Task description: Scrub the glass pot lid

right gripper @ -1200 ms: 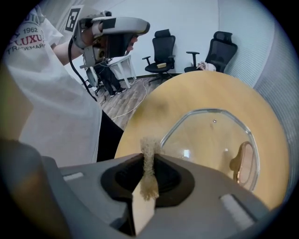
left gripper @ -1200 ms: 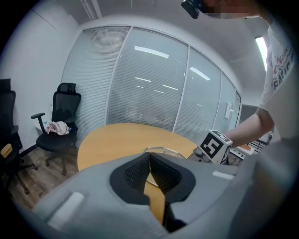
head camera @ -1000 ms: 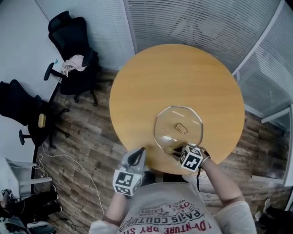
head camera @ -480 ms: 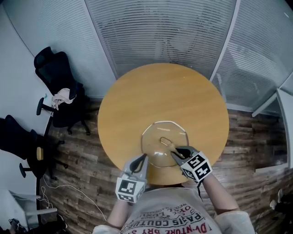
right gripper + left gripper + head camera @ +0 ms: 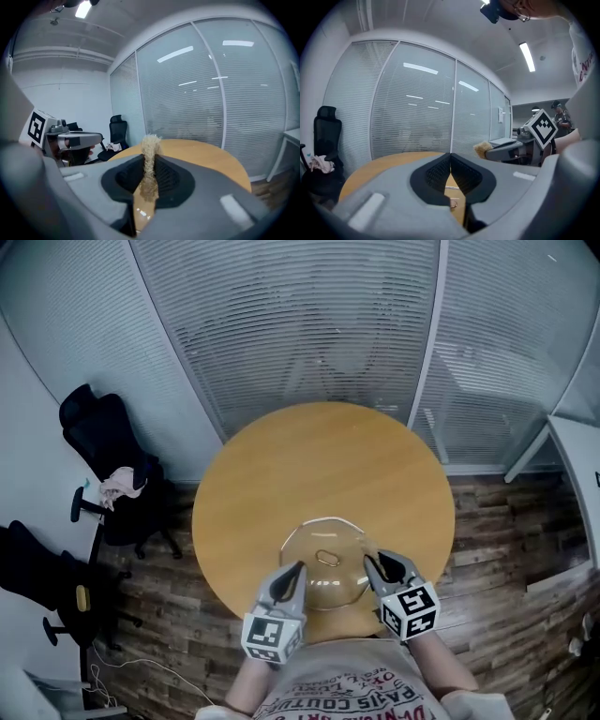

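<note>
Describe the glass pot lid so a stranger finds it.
Find the round wooden table. Near its closest edge, between the left gripper and right gripper, lies the glass pot lid. Unlike them, it is transparent, with a metal handle at its centre.

Both arms are tucked in close, left forearm (image 5: 242, 682) and right forearm (image 5: 441, 667) running forward; the left claw (image 5: 294, 570) and right claw (image 5: 373, 563) point away from the body, side by side but apart, tips angled in a bit toward each other. Left claw's jaws are closed tip to tip with nothing between them; right claw's jaws are clamped on a tan fibrous scrubber (image 5: 150, 145), its tuft poking out past the tips.
</note>
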A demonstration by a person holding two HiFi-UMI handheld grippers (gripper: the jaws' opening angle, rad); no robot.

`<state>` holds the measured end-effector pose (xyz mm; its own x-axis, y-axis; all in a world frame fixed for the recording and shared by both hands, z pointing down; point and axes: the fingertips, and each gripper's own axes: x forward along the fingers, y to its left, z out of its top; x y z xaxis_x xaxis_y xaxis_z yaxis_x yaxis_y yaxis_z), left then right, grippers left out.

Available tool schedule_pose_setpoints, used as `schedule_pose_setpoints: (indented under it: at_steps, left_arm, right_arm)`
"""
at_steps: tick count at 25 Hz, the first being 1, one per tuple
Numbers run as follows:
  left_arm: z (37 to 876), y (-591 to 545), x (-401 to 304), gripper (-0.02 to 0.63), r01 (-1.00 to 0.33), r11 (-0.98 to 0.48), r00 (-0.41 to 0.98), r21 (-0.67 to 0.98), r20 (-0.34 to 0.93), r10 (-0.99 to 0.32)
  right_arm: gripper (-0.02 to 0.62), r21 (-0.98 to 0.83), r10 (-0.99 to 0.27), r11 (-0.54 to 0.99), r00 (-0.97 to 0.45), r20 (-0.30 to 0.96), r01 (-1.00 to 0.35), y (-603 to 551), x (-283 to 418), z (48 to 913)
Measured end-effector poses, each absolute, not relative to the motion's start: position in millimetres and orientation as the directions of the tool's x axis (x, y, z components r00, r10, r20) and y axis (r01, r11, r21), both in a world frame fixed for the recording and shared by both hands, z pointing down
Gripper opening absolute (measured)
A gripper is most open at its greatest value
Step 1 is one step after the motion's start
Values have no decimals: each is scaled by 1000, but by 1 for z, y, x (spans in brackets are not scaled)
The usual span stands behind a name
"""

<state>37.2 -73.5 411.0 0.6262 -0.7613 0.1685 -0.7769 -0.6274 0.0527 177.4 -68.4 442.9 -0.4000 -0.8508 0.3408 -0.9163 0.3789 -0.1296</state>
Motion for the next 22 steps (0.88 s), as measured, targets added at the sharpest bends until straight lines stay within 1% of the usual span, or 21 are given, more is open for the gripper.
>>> schedule_pose_setpoints:
  at_steps: [4, 9, 16, 22]
  left_arm:
    - [408, -82, 46, 8, -774, -631, 630, 52, 167, -759]
    - [408, -89, 48, 8, -768, -638, 636, 52, 176, -752]
    - [413, -92, 59, 8, -763, -644, 641, 54, 196, -742]
    - [412, -96, 51, 8, -763, -643, 641, 58, 198, -742]
  right_arm:
    - [60, -160, -878, 341, -375, 299, -926, -68, 191, 435]
    - [60, -140, -899, 308, -336, 282, -941, -70, 199, 430]
    - [60, -131, -900, 311, -336, 279, -941, -71, 205, 433]
    - [60, -126, -896, 316, -340, 285, -940, -75, 195, 434]
